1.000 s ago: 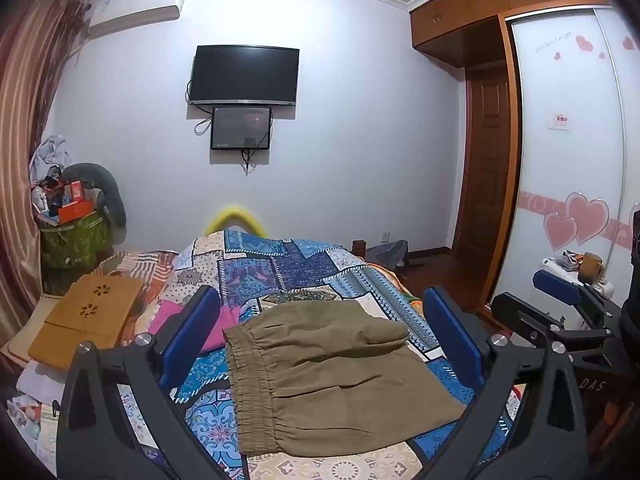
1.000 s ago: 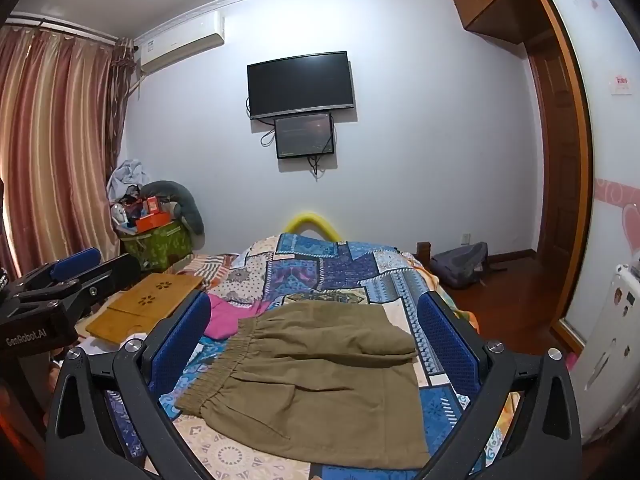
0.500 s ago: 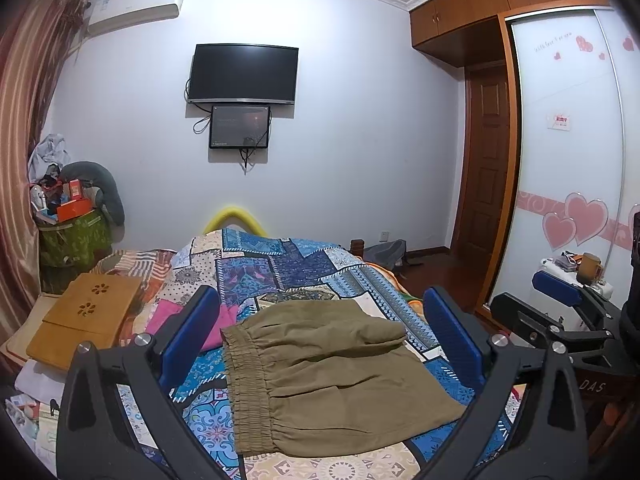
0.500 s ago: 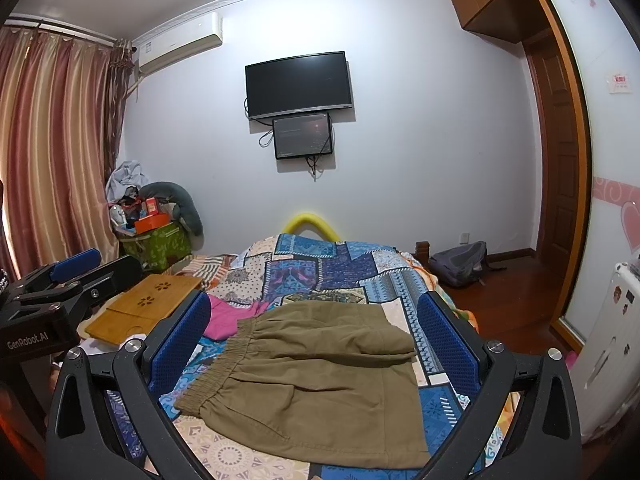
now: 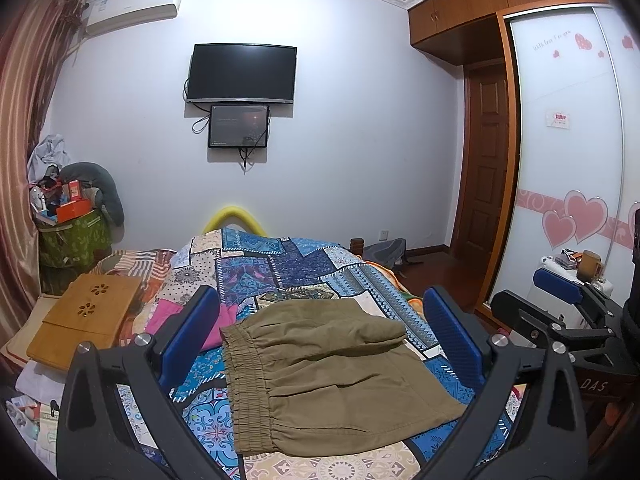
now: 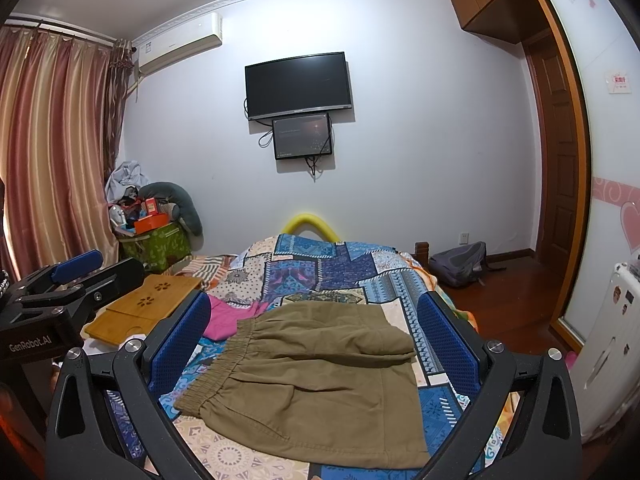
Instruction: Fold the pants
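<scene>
1. Since the frames of a second before, almost nothing had moved: both wrist views had drifted only slightly, the left one nudging the olive pants (image 5: 328,372) a touch lower and nearer in its picture, while the garment itself lay in the same shape
2. The left gripper (image 5: 326,336) hung above the bed with its blue pads spread wide, nothing between them; the pants showed through the gap but were not touched
3. The right gripper (image 6: 314,340) was likewise held wide apart and empty, poised over the same garment; each tool also showed at the edge of the other's view
4. The pants lay flat on the patchwork bedspread (image 6: 320,268), elastic waistband (image 5: 244,384) toward the left side, the legs already brought over so that a doubled layer with a rounded fold (image 6: 360,336) ran along the far edge
5. A pink garment (image 6: 226,316) sat just beside the waistband on the far left, and a wooden lap tray (image 5: 84,320) rested further left, well apart from the work
6. Judged from this, the task looked mostly done: the pants made a compact, squarish packet with tidy edges
7. What remained, if anything, seemed to be one more fold across to halve the packet, or simply smoothing the bulging upper layer; neither gripper had yet committed to a corner
</scene>
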Demonstrator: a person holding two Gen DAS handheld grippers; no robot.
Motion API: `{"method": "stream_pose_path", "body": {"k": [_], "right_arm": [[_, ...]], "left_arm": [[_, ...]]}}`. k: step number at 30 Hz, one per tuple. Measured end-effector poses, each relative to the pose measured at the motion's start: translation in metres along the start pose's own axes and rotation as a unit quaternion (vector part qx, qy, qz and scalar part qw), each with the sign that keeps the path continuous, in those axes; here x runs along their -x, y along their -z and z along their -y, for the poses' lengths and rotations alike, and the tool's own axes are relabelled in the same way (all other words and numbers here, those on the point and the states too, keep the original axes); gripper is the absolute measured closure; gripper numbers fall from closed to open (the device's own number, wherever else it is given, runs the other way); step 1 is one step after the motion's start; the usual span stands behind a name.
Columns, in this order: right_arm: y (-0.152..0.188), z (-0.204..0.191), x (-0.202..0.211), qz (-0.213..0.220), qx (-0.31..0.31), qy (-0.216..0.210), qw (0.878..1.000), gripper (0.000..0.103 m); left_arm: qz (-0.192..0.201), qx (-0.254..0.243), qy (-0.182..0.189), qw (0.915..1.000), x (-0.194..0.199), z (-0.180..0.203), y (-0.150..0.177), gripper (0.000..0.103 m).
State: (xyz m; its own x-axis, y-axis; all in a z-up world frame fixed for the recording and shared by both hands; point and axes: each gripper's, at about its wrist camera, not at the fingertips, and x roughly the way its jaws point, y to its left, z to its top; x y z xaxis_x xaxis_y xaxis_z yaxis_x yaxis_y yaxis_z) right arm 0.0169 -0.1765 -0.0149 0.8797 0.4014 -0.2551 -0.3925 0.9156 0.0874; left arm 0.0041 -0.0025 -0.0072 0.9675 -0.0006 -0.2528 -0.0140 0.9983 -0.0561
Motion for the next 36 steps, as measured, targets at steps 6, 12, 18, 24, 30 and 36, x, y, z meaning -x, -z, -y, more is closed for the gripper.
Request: {"method": "stream_pose_path", "body": {"k": [6, 12, 18, 24, 30, 36], "right_arm": [[-0.0003, 0.0006, -0.0001, 0.000, -0.001, 0.000, 1.000, 0.000], [-0.0004, 0.0012, -0.0005, 0.000, -0.001, 0.000, 1.000, 0.000], [-0.0003, 0.0011, -0.0002, 0.001, -0.001, 0.000, 1.000, 0.000], [-0.0001, 0.0010, -0.0001, 0.001, -0.001, 0.000, 1.000, 0.000], [-0.0008, 0.0028, 0.0000, 0.000, -0.003, 0.000, 1.000, 0.000], [-0.0010, 0.0035, -0.0003, 0.000, -0.003, 0.001, 1.000, 0.000]], "left_arm": [[0.000, 0.000, 0.000, 1.0000, 0.0008, -0.0002, -0.0009, 0.000], [0.001, 0.000, 0.000, 1.0000, 0.0015, 0.0001, -0.0011, 0.000], [0.001, 0.000, 0.000, 1.0000, 0.0012, 0.0003, -0.0023, 0.000], [0.000, 0.000, 0.001, 1.0000, 0.0013, 0.0003, -0.0026, 0.000], [-0.001, -0.001, 0.001, 1.0000, 0.0011, 0.0012, -0.0030, 0.000], [-0.003, -0.002, 0.001, 1.0000, -0.0004, 0.0027, -0.0046, 0.000]]}}
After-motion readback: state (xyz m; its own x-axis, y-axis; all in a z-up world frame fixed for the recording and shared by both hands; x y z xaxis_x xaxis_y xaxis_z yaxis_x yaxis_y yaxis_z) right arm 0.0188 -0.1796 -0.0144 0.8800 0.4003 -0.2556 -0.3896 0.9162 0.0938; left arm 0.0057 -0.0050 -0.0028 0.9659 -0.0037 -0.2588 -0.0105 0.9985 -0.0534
